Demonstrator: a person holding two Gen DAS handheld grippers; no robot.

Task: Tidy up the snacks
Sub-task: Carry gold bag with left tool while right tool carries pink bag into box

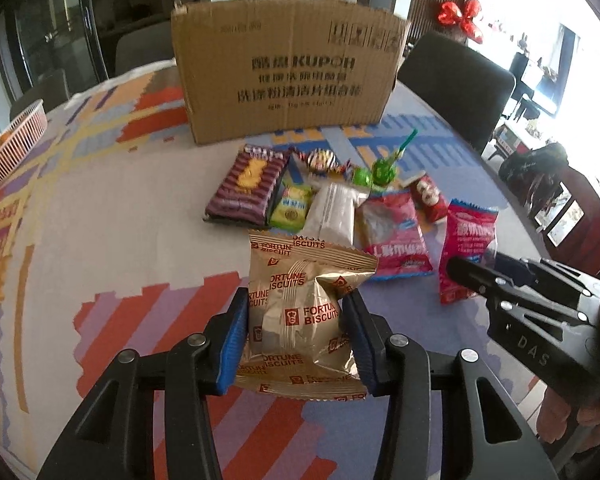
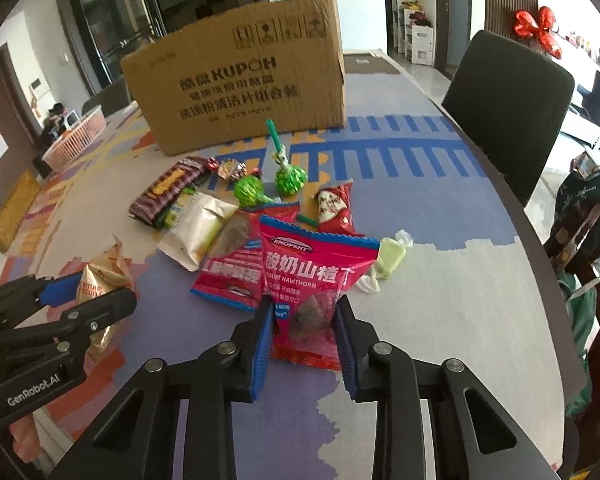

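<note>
My left gripper (image 1: 296, 296) is shut on a gold Fortune Biscuits packet (image 1: 296, 332), its blue pads pressing both sides. My right gripper (image 2: 305, 302) is shut on the lower part of a pink yogurt hawthorn packet (image 2: 312, 268). In the left wrist view that pink packet (image 1: 470, 232) stands at the right, in the right gripper (image 1: 480, 276). The right wrist view shows the gold packet (image 2: 100, 276) at the left. Behind both lies a pile of snacks: a purple biscuit pack (image 1: 248, 184), a white packet (image 1: 334, 208), a second pink packet (image 1: 392, 236) and green lollipops (image 1: 382, 170).
An open cardboard box (image 1: 288, 80) stands behind the pile on the patterned tablecloth. A pink basket (image 1: 16, 140) sits at the far left edge. A dark chair (image 2: 508, 96) stands at the table's right side. A pale green wrapped candy (image 2: 388, 258) lies right of the pink packet.
</note>
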